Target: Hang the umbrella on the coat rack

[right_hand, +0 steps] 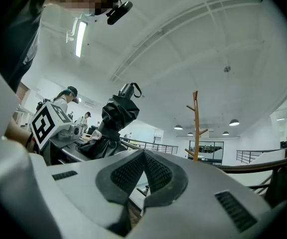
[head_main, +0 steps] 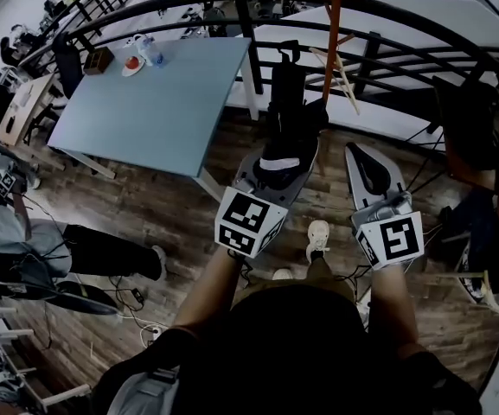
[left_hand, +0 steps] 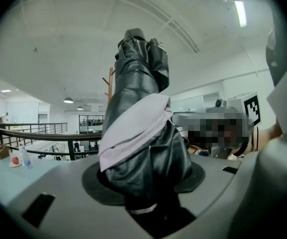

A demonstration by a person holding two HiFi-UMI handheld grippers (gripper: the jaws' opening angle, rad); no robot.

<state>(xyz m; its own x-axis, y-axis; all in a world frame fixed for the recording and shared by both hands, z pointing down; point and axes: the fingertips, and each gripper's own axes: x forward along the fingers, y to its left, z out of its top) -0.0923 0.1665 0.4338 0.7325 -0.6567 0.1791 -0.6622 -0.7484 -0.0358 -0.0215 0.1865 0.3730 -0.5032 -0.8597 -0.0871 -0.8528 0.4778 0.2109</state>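
A folded black umbrella (head_main: 287, 102) with a pale strap stands upright in my left gripper (head_main: 282, 156), whose jaws are shut on its lower part. In the left gripper view the umbrella (left_hand: 138, 108) fills the middle above the left gripper (left_hand: 144, 185). The coat rack (head_main: 335, 20), an orange-brown pole with slanting pegs, rises just beyond the umbrella by the railing; it shows small behind the umbrella (left_hand: 109, 86). My right gripper (head_main: 361, 156) is to the right, shut and empty. In its own view the right gripper (right_hand: 144, 156) has its pads meeting, with the umbrella (right_hand: 117, 111) left and the rack (right_hand: 196, 126) right.
A black curved railing (head_main: 405, 41) runs behind the rack. A blue-grey table (head_main: 154, 102) with a plate, a bottle and a box stands at the left. A person's legs (head_main: 102, 251) and cables lie on the wood floor at lower left. Another person (right_hand: 67, 96) stands behind.
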